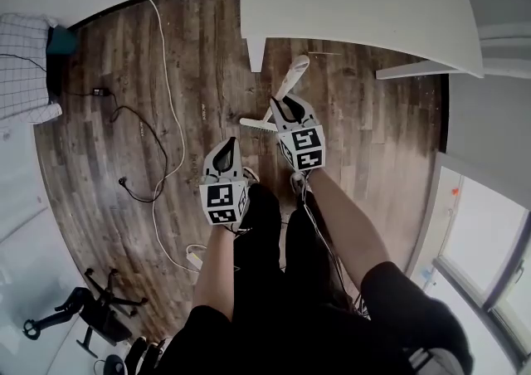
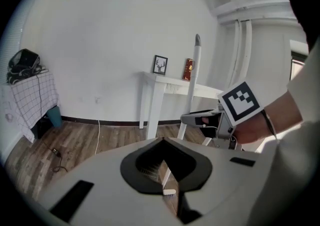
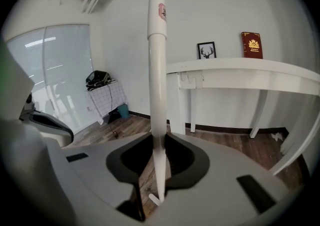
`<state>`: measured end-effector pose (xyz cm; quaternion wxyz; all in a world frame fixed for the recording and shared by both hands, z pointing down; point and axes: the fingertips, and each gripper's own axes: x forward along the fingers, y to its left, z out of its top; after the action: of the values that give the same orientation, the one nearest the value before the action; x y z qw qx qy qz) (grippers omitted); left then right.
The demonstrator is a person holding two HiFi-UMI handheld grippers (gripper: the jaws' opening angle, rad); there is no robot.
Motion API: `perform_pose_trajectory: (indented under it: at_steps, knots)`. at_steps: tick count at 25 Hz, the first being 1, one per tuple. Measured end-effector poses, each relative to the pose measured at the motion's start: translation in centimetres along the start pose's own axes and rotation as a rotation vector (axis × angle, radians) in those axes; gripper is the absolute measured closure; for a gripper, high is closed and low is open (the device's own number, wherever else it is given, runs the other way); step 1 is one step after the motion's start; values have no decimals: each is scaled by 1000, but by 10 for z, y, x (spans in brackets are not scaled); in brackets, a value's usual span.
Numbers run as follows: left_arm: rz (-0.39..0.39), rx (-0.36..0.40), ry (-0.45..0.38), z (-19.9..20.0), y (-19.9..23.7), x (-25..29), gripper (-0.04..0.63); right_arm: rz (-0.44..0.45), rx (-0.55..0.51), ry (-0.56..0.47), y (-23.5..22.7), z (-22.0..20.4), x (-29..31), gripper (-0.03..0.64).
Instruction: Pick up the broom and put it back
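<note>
The white broom stands upright, its handle [image 3: 156,60] rising between the jaws of my right gripper [image 3: 159,142], which is shut on it. In the head view the handle [image 1: 293,75] leans toward the table and the broom's head [image 1: 255,124] rests on the wood floor just left of the right gripper [image 1: 282,104]. My left gripper [image 1: 231,146] hovers lower left of it, apart from the broom, jaws narrowly open with nothing between them. The left gripper view shows the handle [image 2: 194,75] and the right gripper [image 2: 199,118] ahead.
A white table [image 1: 357,0] stands just beyond the broom, with a framed picture [image 2: 160,64] and a red box [image 2: 188,69] on it. Cables [image 1: 166,99] trail over the floor at left. An office chair base [image 1: 99,309] lies lower left. A checked cloth [image 1: 21,50] covers a stand at far left.
</note>
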<state>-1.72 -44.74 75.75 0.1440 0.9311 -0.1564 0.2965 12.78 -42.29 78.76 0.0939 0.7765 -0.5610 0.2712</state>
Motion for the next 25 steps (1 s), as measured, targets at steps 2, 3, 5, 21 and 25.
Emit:
perform_pose_trajectory:
  at_steps: [2,3,5,21,25]
  knots:
    - [-3,8,-5,8,2,5,595,-23,13,-2,-12,5,14,523]
    - [-1,-1,-12,14,4,6,595,-36,19,-2,-17,8,22,523]
    - [1,-28,-29,24,7,5,595,-56,26,2,-26,15,39,523]
    - [-24,-5,-6,29,9,6,595,-113,-31,33,-49,31,64,494]
    - [-23,-21,-14,29,8,-1,595,-145,-35,25,-48,28,42,483]
